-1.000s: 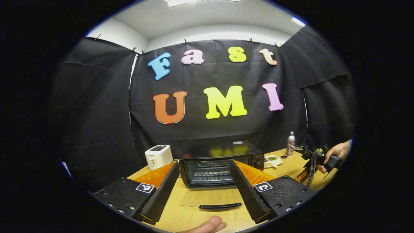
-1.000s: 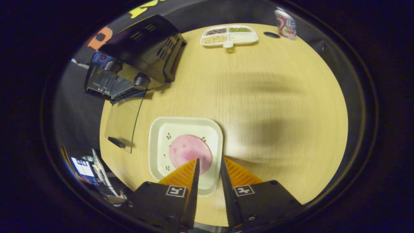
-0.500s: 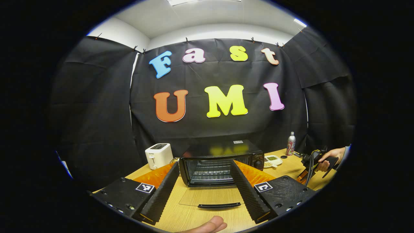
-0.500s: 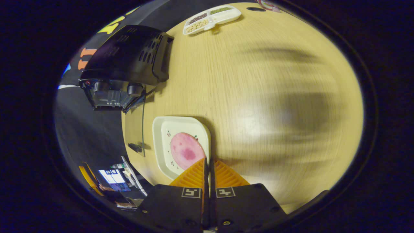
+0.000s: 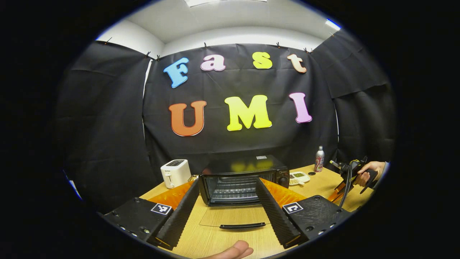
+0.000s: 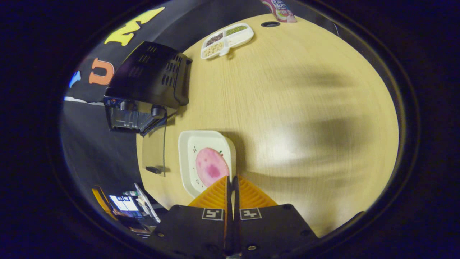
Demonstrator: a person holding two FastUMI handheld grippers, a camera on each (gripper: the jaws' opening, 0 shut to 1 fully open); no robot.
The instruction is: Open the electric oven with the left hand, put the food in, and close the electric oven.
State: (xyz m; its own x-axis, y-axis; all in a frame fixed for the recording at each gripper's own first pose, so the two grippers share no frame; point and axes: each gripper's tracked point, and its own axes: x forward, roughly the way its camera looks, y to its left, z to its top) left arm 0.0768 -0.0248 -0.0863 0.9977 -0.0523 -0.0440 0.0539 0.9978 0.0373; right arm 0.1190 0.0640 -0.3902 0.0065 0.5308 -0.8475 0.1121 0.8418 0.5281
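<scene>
White plate (image 6: 187, 158) edge pinched in right tool (image 6: 231, 180).

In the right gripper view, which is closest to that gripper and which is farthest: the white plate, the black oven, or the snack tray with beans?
1. White plate: its edge is pinched in the right gripper.
2. Black oven: farther up on the left, door open.
3. Snack tray: near the table's far edge.

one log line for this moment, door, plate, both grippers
door: open flat on table | plate: holds meat slice, right gripper shut on its rim | left gripper: open, facing oven
</scene>
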